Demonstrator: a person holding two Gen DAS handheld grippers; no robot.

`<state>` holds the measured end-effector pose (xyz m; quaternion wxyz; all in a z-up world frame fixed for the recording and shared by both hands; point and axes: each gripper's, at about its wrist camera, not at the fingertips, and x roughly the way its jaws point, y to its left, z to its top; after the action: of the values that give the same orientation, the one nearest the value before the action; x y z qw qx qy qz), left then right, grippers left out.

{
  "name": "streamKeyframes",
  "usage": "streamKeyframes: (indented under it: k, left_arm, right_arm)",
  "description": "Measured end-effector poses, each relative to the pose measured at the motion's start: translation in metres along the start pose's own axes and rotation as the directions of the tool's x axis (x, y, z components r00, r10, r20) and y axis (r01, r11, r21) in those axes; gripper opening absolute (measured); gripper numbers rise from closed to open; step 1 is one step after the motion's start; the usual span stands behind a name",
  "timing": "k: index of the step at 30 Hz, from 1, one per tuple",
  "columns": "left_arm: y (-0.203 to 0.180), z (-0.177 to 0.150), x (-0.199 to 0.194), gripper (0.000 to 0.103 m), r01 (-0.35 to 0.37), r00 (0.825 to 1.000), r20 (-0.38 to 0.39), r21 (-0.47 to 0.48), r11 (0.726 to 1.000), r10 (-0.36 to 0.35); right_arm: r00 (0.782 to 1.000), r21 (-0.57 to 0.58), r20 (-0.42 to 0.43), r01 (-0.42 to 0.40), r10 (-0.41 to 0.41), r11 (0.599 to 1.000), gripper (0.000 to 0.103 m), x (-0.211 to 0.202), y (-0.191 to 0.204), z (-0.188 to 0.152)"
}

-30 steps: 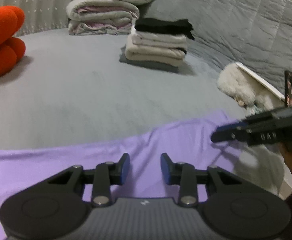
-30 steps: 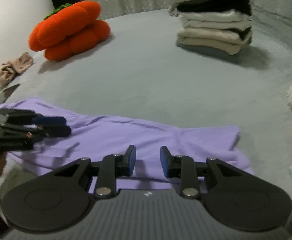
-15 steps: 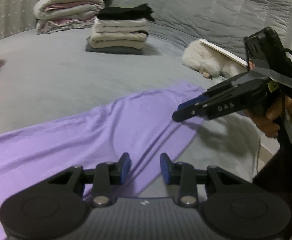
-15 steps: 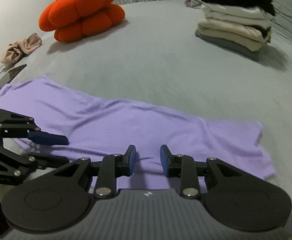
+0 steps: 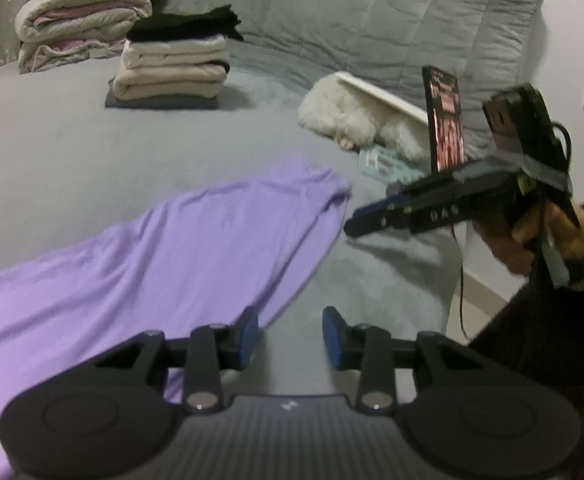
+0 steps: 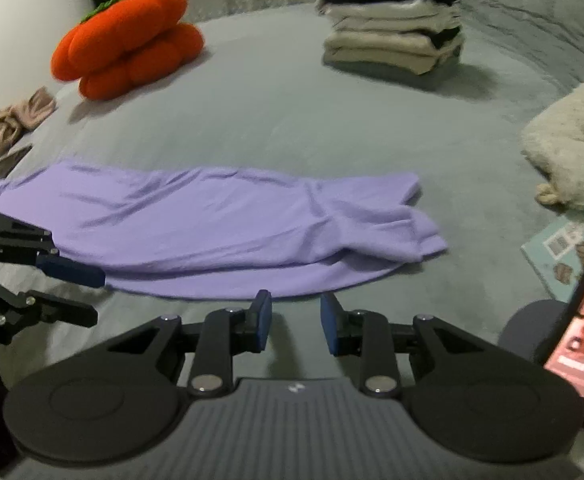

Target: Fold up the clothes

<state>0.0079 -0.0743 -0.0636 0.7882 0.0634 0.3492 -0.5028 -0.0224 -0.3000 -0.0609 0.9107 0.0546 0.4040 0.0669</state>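
A purple garment [image 5: 172, 260] [image 6: 220, 220] lies spread in a long strip across the grey bed [image 5: 72, 152], flat with soft creases. My left gripper [image 5: 290, 334] [image 6: 90, 294] hovers at the strip's near edge; its jaws are opening, with only bare bedcover between them. My right gripper [image 6: 295, 320] [image 5: 355, 226] stands open just short of the garment's near hem, close to its right end, and holds nothing. A hand in a dark sleeve [image 5: 571, 248] carries it.
A stack of folded clothes [image 5: 172, 68] [image 6: 395, 36] and a rolled duvet [image 5: 80, 20] sit at the back. An orange plush [image 6: 128, 40] and a beige cloth [image 6: 20, 120] lie far left. A white fluffy cushion [image 5: 343, 116], a booklet [image 6: 559, 252] and an upright phone [image 5: 445, 120] are on the right.
Both grippers have drawn back from over the purple garment to its near edge. The left view has swung toward the garment's right end, bringing the right gripper and hand into fuller sight.
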Motion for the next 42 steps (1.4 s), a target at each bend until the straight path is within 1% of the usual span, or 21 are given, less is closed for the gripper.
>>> streamKeyframes:
  k: [3, 6, 9, 11, 14, 15, 17, 19, 21, 23, 25, 28, 33, 36, 39, 41, 42]
  left_arm:
    - [0.000, 0.012, 0.011, 0.036, -0.018, 0.999, 0.029, -0.020, 1.000, 0.019]
    - [0.003, 0.025, 0.022, 0.036, -0.031, 0.998, 0.050, -0.056, 0.998, 0.034]
    - [0.006, 0.039, 0.032, 0.036, -0.049, 0.998, 0.043, -0.078, 0.996, 0.052]
    - [0.008, 0.048, 0.040, 0.035, -0.045, 0.999, 0.025, -0.083, 0.996, 0.047]
    - [0.009, 0.063, 0.054, 0.035, -0.042, 0.999, -0.001, -0.068, 0.997, 0.042]
    - [0.008, 0.068, 0.059, 0.035, -0.044, 0.999, -0.008, -0.057, 0.997, 0.044]
    - [0.008, 0.076, 0.069, 0.034, -0.048, 0.999, -0.015, -0.054, 0.997, 0.047]
    - [0.007, 0.080, 0.078, 0.034, -0.026, 0.999, -0.020, -0.069, 0.997, 0.025]
    - [0.004, 0.078, 0.087, 0.034, 0.000, 1.000, -0.028, -0.067, 0.998, -0.002]
    - [0.002, 0.074, 0.095, 0.034, 0.030, 0.999, -0.032, -0.074, 0.997, -0.032]
    - [0.001, 0.069, 0.100, 0.033, 0.063, 0.998, -0.024, -0.090, 0.994, -0.066]
    - [-0.001, 0.065, 0.106, 0.033, 0.111, 0.993, -0.013, -0.111, 0.988, -0.113]
    - [-0.006, 0.068, 0.114, 0.033, 0.172, 0.985, -0.004, -0.124, 0.977, -0.174]
    - [-0.011, 0.071, 0.122, 0.033, 0.197, 0.980, -0.004, -0.129, 0.972, -0.199]
    - [-0.017, 0.077, 0.131, 0.033, 0.212, 0.977, 0.000, -0.133, 0.968, -0.214]
    - [-0.020, 0.080, 0.136, 0.033, 0.249, 0.968, 0.003, -0.146, 0.957, -0.251]
    - [-0.022, 0.081, 0.138, 0.033, 0.278, 0.960, 0.003, -0.151, 0.949, -0.281]
  right_arm:
    - [0.999, 0.019, 0.020, 0.030, -0.030, 0.999, 0.031, -0.001, -0.001, 0.003]
    - [0.996, 0.006, 0.031, 0.080, -0.080, 0.997, 0.031, -0.004, 0.000, 0.005]
    - [0.994, 0.018, 0.049, 0.100, -0.100, 0.995, 0.031, -0.008, 0.000, 0.005]
    - [0.994, 0.082, 0.059, 0.086, -0.091, 0.993, 0.031, -0.009, -0.004, 0.003]
    - [0.990, 0.213, 0.092, 0.082, -0.103, 0.974, 0.031, -0.015, -0.006, 0.004]
    - [0.987, 0.249, 0.112, 0.085, -0.116, 0.965, 0.031, -0.018, -0.006, 0.004]
    - [0.969, 0.287, 0.175, 0.117, -0.172, 0.951, 0.031, -0.025, 0.001, 0.003]
    - [0.952, 0.319, 0.219, 0.136, -0.213, 0.938, 0.031, -0.029, 0.007, -0.003]
    - [0.940, 0.331, 0.239, 0.157, -0.243, 0.931, 0.031, -0.030, 0.010, -0.009]
    - [0.927, 0.310, 0.245, 0.203, -0.285, 0.929, 0.031, -0.031, 0.012, -0.014]
    - [0.924, 0.298, 0.232, 0.231, -0.305, 0.926, 0.031, -0.031, 0.009, -0.016]
    - [0.931, 0.281, 0.210, 0.235, -0.299, 0.930, 0.031, -0.030, 0.002, -0.021]
    - [0.942, 0.211, 0.174, 0.250, -0.288, 0.945, 0.031, -0.029, 0.002, -0.039]
    - [0.953, 0.190, 0.154, 0.230, -0.260, 0.954, 0.031, -0.028, -0.002, -0.049]
    - [0.957, 0.170, 0.151, 0.220, -0.246, 0.961, 0.031, -0.028, -0.003, -0.055]
    - [0.957, 0.156, 0.156, 0.220, -0.244, 0.963, 0.031, -0.029, -0.003, -0.057]
    - [0.957, 0.154, 0.157, 0.219, -0.242, 0.964, 0.031, -0.029, -0.003, -0.056]
